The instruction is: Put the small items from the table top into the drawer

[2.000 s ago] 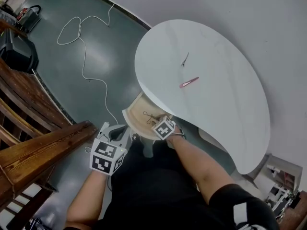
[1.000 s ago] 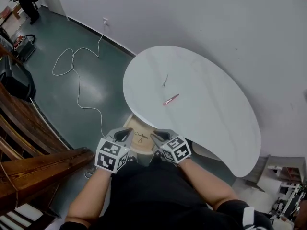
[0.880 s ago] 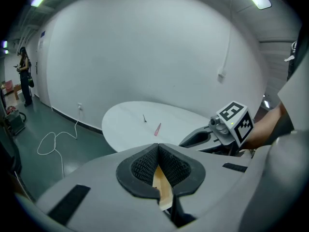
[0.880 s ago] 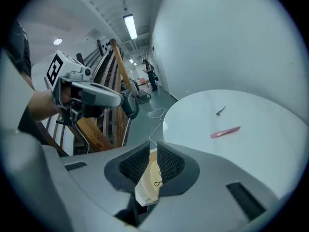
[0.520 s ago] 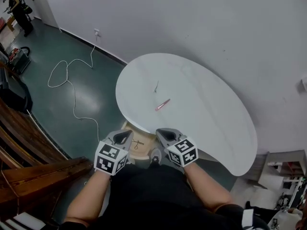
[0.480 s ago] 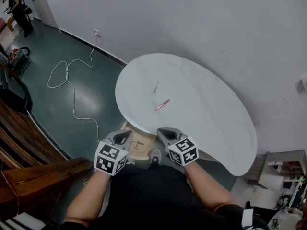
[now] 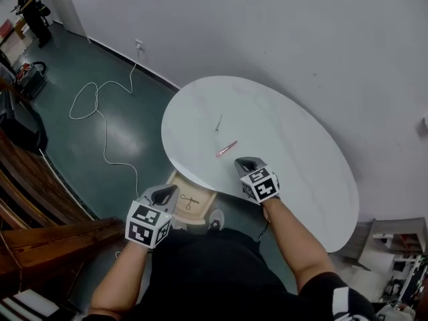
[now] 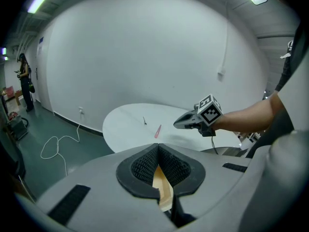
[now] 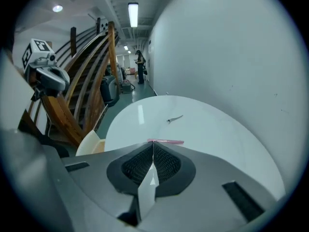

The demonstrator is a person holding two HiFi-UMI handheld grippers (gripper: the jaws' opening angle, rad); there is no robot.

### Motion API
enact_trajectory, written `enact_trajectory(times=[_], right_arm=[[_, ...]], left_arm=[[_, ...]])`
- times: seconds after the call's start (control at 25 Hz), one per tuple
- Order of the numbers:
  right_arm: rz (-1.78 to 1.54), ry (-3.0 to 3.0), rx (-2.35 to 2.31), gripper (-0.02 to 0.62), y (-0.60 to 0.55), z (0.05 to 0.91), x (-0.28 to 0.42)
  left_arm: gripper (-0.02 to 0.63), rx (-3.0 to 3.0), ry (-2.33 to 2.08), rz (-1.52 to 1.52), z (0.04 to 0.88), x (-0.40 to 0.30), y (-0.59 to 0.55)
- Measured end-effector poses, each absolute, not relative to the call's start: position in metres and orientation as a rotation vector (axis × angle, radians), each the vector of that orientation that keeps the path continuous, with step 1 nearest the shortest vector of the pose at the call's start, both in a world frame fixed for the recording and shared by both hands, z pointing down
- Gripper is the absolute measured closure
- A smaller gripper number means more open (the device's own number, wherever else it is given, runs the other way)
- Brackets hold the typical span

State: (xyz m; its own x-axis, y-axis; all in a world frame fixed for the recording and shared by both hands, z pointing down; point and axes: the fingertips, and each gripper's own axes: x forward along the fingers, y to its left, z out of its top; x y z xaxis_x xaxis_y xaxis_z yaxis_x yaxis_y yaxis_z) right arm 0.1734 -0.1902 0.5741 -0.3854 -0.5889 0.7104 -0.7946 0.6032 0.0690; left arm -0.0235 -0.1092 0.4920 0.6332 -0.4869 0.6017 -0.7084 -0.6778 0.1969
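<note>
Now the right gripper (image 7: 244,164), jaws together, hovers beside the pink clip (image 7: 227,148).

Big bare hall, workshop-like, not a home. Green painted floor (image 7: 120,136) with loose cable (image 7: 97,102), plain white wall (image 7: 281,39). Wooden staircase (image 7: 53,236), strip ceiling light (image 9: 133,13).

A plain white wall (image 7: 267,32) is seen behind a white rounded bench (image 7: 301,146). The floor (image 7: 134,132) is dark green and glossy, and a white cable (image 7: 107,83) is laid across it in loops from a wall socket (image 7: 139,45). A wooden stair railing (image 7: 40,206) is seen at the left. Along a corridor ceiling, strip lights (image 9: 133,13) are mounted
</note>
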Motion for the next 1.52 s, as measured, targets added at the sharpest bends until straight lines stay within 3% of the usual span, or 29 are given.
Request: enact_trajectory(times=[0.28,0.72,1.08,1.32,1.52], right_arm=[[0.093,-1.995,0.801,0.582,-0.220,0.608,0.174],[-0.255,-1.811,0.415,0.522,-0.250,0.650,0.163],[-0.332,-1.748,0.142,0.509,-0.254,0.662,0.157],[-0.219,-1.717,0.026,0.553,-0.250,0.664,0.153],[-0.205,-1.707,0.041,0.552,-0.251,0.664,0.152]], left_arm=[[0.592,2.381,-1.034,0.728,0.491,-0.034,-0.112],[0.592,2.287,-1.140,0.710,0.496,-0.045,-0.117],[0.592,2.206,-1.216,0.685,0.502,-0.055,-0.117],[0.592,2.191,-1.228,0.659,0.503,-0.055,-0.119],[0.592,2.190,-1.228,0.648,0.503,-0.057,-0.121]])
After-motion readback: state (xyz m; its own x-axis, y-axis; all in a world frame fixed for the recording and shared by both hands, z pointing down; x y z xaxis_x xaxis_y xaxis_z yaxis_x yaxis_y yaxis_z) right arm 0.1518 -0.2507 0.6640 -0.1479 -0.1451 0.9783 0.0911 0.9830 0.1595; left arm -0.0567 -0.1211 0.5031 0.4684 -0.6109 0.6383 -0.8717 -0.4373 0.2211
